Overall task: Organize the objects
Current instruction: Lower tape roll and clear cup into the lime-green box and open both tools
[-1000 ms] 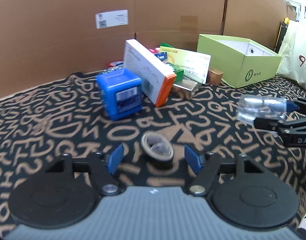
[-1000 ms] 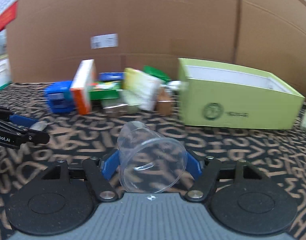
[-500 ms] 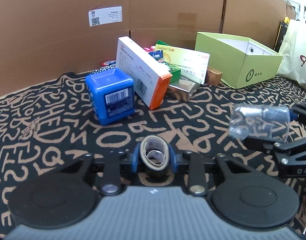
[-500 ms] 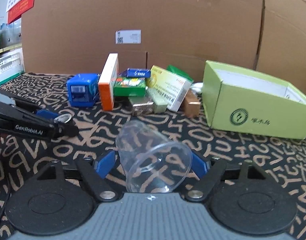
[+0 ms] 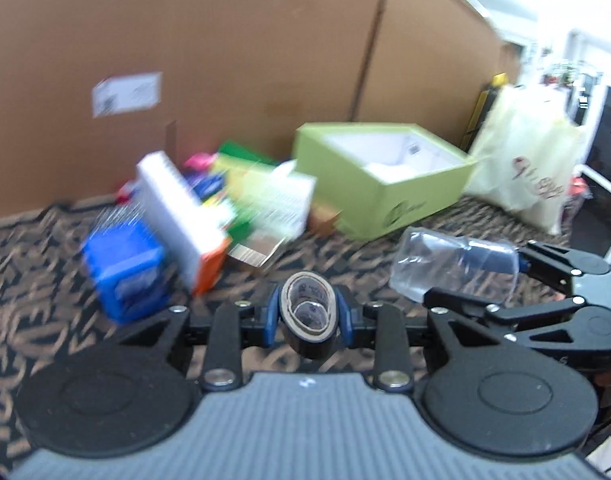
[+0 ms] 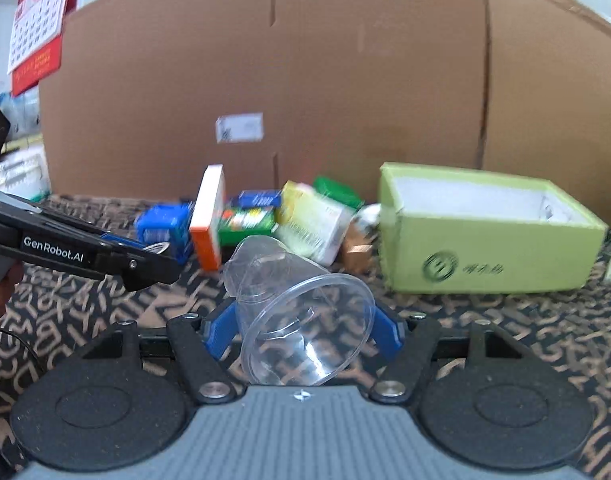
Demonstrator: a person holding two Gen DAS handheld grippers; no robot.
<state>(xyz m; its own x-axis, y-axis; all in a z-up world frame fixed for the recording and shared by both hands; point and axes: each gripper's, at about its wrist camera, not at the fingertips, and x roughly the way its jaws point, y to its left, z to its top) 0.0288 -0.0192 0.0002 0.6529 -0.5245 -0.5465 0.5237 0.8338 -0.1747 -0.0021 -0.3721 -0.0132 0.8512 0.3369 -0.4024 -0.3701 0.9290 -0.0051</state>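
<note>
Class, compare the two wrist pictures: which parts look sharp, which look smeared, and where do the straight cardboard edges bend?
Left wrist view: the tape roll in the left gripper is sharp, the pile of boxes smeared. Right wrist view: the clear cup in the right gripper is crisp, the cardboard wall bows at the top.

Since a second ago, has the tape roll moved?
Yes. The tape roll, then on the patterned cloth, is now clamped in the left gripper and lifted off it.

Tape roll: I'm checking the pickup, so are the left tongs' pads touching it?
Touching. In the left wrist view, both blue pads press against the sides of the tape roll, which the left tongs hold clear of the patterned cloth.
</note>
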